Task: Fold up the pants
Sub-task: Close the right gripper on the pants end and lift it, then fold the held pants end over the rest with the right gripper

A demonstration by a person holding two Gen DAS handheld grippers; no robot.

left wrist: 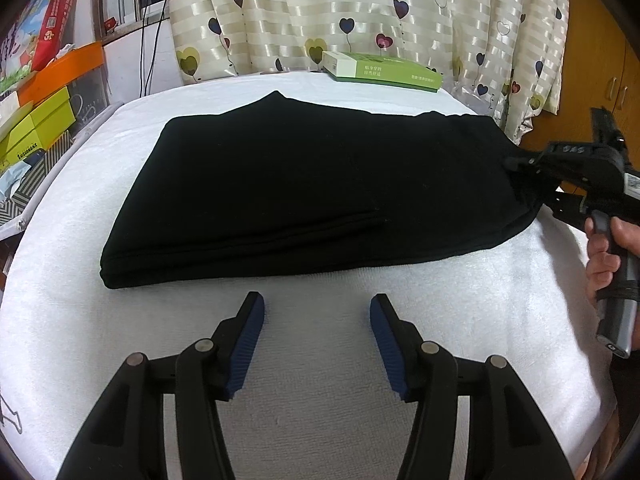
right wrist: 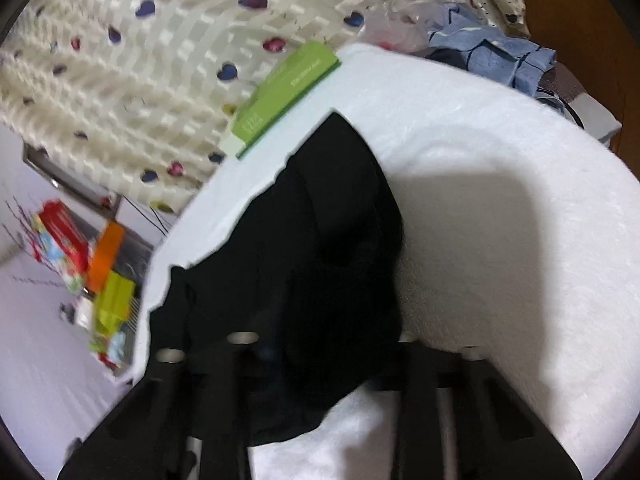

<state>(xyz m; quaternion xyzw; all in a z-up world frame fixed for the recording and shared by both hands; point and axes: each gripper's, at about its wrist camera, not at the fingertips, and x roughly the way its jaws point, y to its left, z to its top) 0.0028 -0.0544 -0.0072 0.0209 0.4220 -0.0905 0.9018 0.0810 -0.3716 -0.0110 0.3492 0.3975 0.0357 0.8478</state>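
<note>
- Now black pants [left wrist: 312, 188] lie folded on the white towel [left wrist: 320, 360].
- Left gripper [left wrist: 316, 320] hovers, jaws wide (nothing held).
- Right gripper [left wrist: 520, 164] clamps the pants' edge.

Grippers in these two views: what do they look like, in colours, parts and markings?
Left gripper: black linkage arms with silver pivot pins, jaws lined with ribbed blue pads. Right gripper: black body with faint pale markings, a white label and a grey handle with a black band. Its own view is too blurred to show pads.
</note>
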